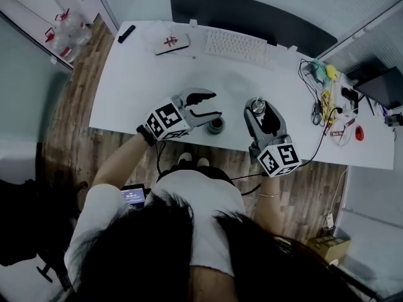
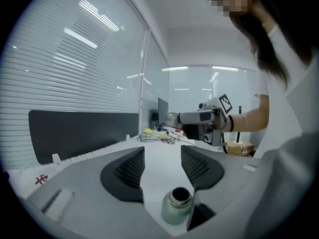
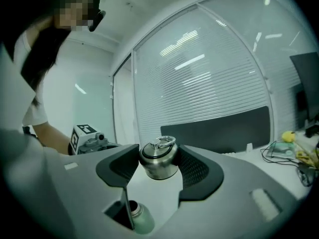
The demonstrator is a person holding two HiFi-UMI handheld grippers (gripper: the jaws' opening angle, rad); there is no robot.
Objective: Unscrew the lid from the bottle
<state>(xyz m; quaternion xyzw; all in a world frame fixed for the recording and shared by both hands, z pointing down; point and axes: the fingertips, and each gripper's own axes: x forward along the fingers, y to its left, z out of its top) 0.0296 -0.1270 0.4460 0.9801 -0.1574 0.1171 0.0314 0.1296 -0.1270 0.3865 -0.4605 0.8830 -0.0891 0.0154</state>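
Right gripper (image 3: 158, 153) is closed on the steel lid (image 3: 159, 167), pads pressing both sides, ring handle uppermost. I hold it raised and well clear of the bottle (image 2: 177, 208), so I judge the unscrewing done and the lid only awaiting set-down.

Left gripper (image 2: 163, 159) is open and has hold of nothing. The pale green bottle stands open-mouthed on the white desk (image 1: 145, 80) near the root of its jaws, at 5 o'clock from their gap, with neither pad on it. My reading is that this hand is placed there to steady the bottle if needed.

Limits of view:
- The bottle's base is cut off by the gripper body in both gripper views.
- From the head view it shows only as a dark ring at 9 o'clock from the lid.
- The lid's underside and threads cannot be seen
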